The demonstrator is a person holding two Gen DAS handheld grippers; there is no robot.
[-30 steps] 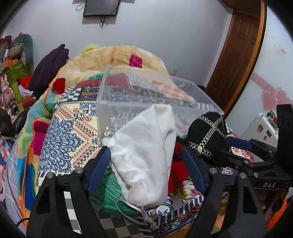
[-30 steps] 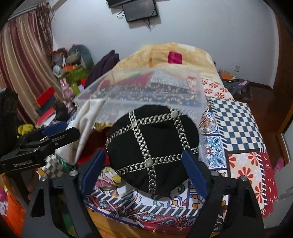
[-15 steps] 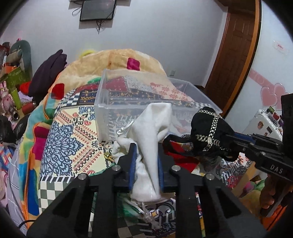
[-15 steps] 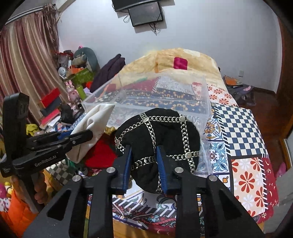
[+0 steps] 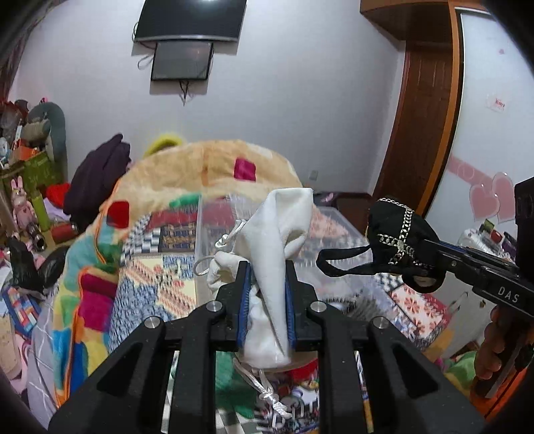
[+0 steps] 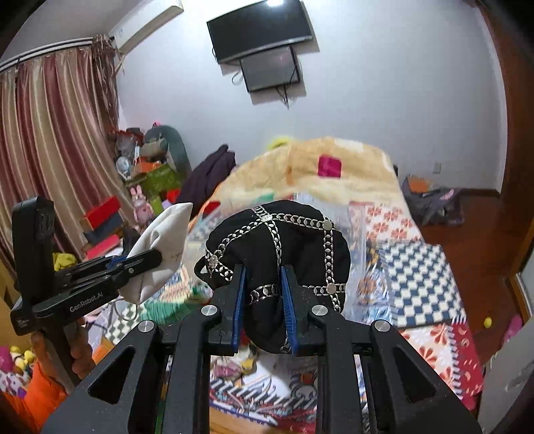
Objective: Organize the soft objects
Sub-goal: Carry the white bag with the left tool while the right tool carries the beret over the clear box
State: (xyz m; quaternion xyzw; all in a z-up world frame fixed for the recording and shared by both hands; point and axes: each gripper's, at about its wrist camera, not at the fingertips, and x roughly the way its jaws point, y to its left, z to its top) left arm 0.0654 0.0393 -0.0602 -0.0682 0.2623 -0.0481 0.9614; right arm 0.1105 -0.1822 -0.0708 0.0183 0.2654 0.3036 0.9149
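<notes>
Home bedroom: quilted bed point(image 6: 417, 267), wall TV point(image 6: 260, 30), curtains point(image 6: 50, 140).

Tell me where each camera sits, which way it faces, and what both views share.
Left wrist: rides the left gripper, facing up the bed to the wall TV; shows its fingers clamping the white drawstring bag.
Right wrist: rides the right gripper, facing the same wall; shows its fingers clamping the black chain-trimmed cap.
Shared: each sees the other gripper with its load, the clear plastic bin and the patchwork bed.
</notes>
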